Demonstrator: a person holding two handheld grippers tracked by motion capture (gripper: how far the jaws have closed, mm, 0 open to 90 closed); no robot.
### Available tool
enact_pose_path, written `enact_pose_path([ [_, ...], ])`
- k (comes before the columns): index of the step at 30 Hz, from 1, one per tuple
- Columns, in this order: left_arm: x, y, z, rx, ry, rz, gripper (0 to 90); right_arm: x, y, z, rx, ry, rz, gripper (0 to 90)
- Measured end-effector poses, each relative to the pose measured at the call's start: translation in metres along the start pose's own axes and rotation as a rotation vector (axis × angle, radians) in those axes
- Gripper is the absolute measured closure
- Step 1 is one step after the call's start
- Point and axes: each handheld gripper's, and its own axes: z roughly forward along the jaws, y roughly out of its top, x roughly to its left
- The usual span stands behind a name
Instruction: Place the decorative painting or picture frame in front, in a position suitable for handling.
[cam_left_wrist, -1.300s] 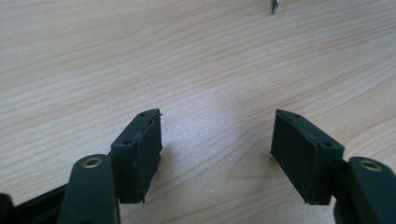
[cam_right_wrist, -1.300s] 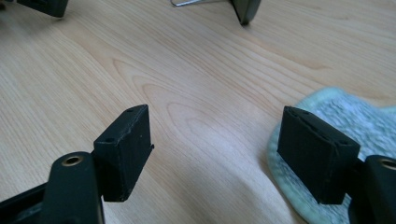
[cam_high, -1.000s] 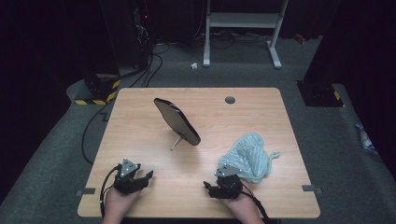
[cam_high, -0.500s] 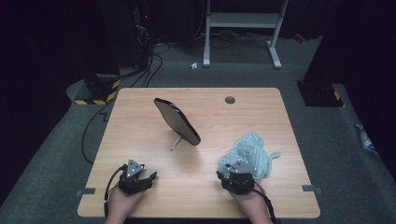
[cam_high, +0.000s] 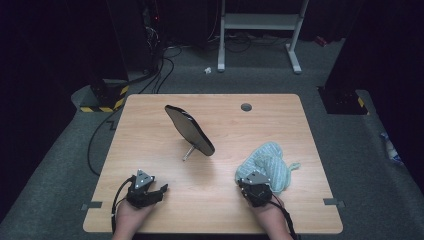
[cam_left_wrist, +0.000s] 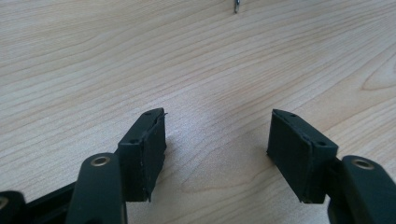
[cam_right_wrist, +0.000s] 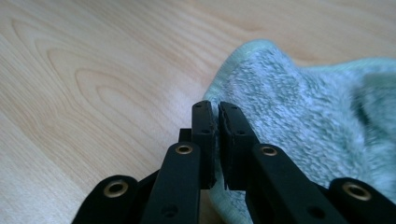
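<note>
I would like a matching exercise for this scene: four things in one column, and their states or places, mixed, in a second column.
1. left claw
2. right claw
3. pale green fluffy cloth
4. dark oval mirror on a thin metal stand

a. crumpled beside the right hand
b. jaws wide apart above bare wood
c. propped up tilted at mid-table
d. jaws together at the cloth's edge

Pairs: 1-b, 2-d, 3-a, 4-c

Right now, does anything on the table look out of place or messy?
The pale green towel lies crumpled in a heap near the table's right front, not folded flat. The oval mirror leans on its stand as intended. Nothing looks spilled or broken.
</note>
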Motion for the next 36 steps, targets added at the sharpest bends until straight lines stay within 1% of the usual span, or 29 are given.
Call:
enact_pose_path([
  [3, 0.000, 0.000, 0.000, 0.001, 0.002, 0.002, 37.1, -0.003, 0.004, -0.010, -0.050, -0.001, 0.013, 84.9],
  [5, 0.000, 0.000, 0.000, 0.002, 0.002, 0.003, 37.1, -0.009, 0.008, -0.022, -0.100, -0.023, 0.020, 84.9],
  [7, 0.000, 0.000, 0.000, 0.002, 0.002, 0.003, 37.2, -0.019, 0.012, -0.036, -0.152, -0.057, 0.043, 84.8],
  [9, 0.000, 0.000, 0.000, 0.002, 0.003, 0.003, 37.2, -0.031, 0.012, -0.044, -0.180, -0.089, 0.073, 84.7],
  [11, 0.000, 0.000, 0.000, 0.002, 0.004, 0.004, 37.2, -0.044, 0.009, -0.048, -0.188, -0.119, 0.108, 84.6],
  [13, 0.000, 0.000, 0.000, 0.002, 0.004, 0.004, 37.2, -0.059, 0.003, -0.050, -0.185, -0.142, 0.146, 84.2],
  [14, 0.000, 0.000, 0.000, 0.002, 0.004, 0.004, 37.3, -0.068, -0.002, -0.051, -0.186, -0.173, 0.168, 83.8],
  [16, 0.000, 0.000, 0.000, 0.002, 0.005, 0.004, 37.3, -0.076, -0.006, -0.053, -0.190, -0.197, 0.191, 82.6],
  [17, 0.000, 0.000, 0.000, 0.002, 0.005, 0.004, 37.3, -0.082, -0.009, -0.054, -0.193, -0.218, 0.213, 79.7],
  [18, 0.000, 0.000, 0.000, 0.002, 0.005, 0.004, 37.3, -0.085, -0.010, -0.054, -0.190, -0.240, 0.219, 77.3],
  [20, 0.000, 0.000, 0.000, 0.002, 0.005, 0.004, 37.4, -0.089, -0.012, -0.056, -0.186, -0.265, 0.223, 70.7],
  [21, 0.000, 0.000, 0.000, 0.002, 0.005, 0.004, 37.5, -0.090, -0.012, -0.059, -0.192, -0.279, 0.227, 66.8],
  [23, 0.000, 0.000, 0.000, 0.002, 0.006, 0.004, 37.5, -0.087, -0.008, -0.063, -0.211, -0.277, 0.228, 59.0],
  [25, 0.000, 0.000, 0.000, 0.002, 0.007, 0.004, 37.4, -0.080, -0.002, -0.066, -0.235, -0.251, 0.219, 57.5],
  [26, -0.001, 0.000, 0.000, 0.002, 0.008, 0.005, 37.5, -0.074, 0.002, -0.066, -0.240, -0.227, 0.205, 56.5],
  [27, -0.001, 0.000, 0.000, 0.002, 0.009, 0.005, 37.4, -0.070, 0.003, -0.065, -0.240, -0.214, 0.192, 55.2],
  [28, -0.001, 0.000, 0.000, 0.002, 0.009, 0.005, 37.5, -0.060, 0.006, -0.062, -0.239, -0.197, 0.165, 55.0],
  [30, -0.001, 0.000, 0.000, 0.002, 0.009, 0.005, 37.6, -0.051, 0.007, -0.056, -0.230, -0.173, 0.136, 54.9],
  [31, -0.001, 0.000, 0.000, 0.001, 0.008, 0.006, 38.0, -0.046, 0.007, -0.052, -0.218, -0.164, 0.119, 54.9],
  [33, -0.001, 0.000, 0.000, -0.003, 0.004, 0.010, 40.9, -0.040, 0.006, -0.044, -0.192, -0.132, 0.106, 54.9],
  [34, -0.001, 0.000, 0.000, -0.003, 0.003, 0.010, 41.3, -0.040, 0.004, -0.040, -0.173, -0.143, 0.098, 54.0],
  [35, -0.001, 0.000, 0.000, -0.003, 0.003, 0.010, 41.3, -0.043, 0.002, -0.038, -0.164, -0.162, 0.105, 52.9],
  [36, -0.001, 0.000, 0.000, -0.003, 0.003, 0.010, 41.2, -0.047, 0.001, -0.037, -0.164, -0.172, 0.117, 50.7],
])
